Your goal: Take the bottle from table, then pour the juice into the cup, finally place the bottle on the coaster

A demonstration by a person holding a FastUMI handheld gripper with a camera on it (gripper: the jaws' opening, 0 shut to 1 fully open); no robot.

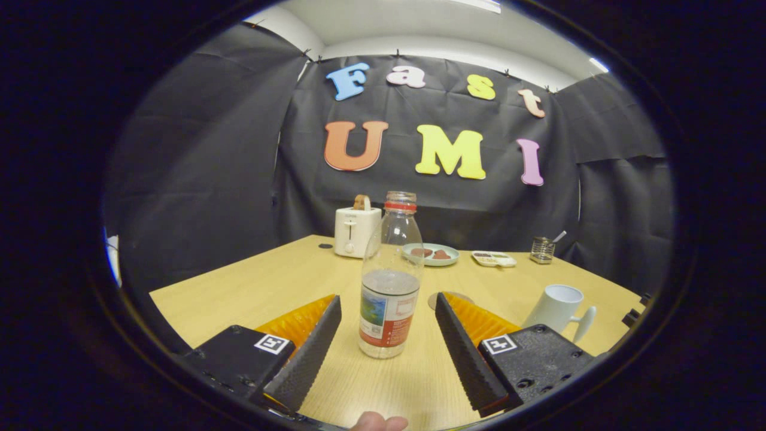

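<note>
A clear plastic bottle (389,281) with a red neck ring and no cap stands upright on the wooden table (251,287), about half full of pale liquid. My gripper (388,308) is open, its two black ribbed fingers either side of the bottle's lower half with a gap on each side. A white cup (559,308) with a handle stands to the right, beyond the right finger. A round brown coaster (452,297) lies just behind the bottle, partly hidden by the right finger.
At the table's far side stand a white toaster (356,230) with a slice in it, a pale plate (432,254) of food, a small white tray (494,258) and a glass holder (542,249). A person's fingertip (378,422) shows below the fingers.
</note>
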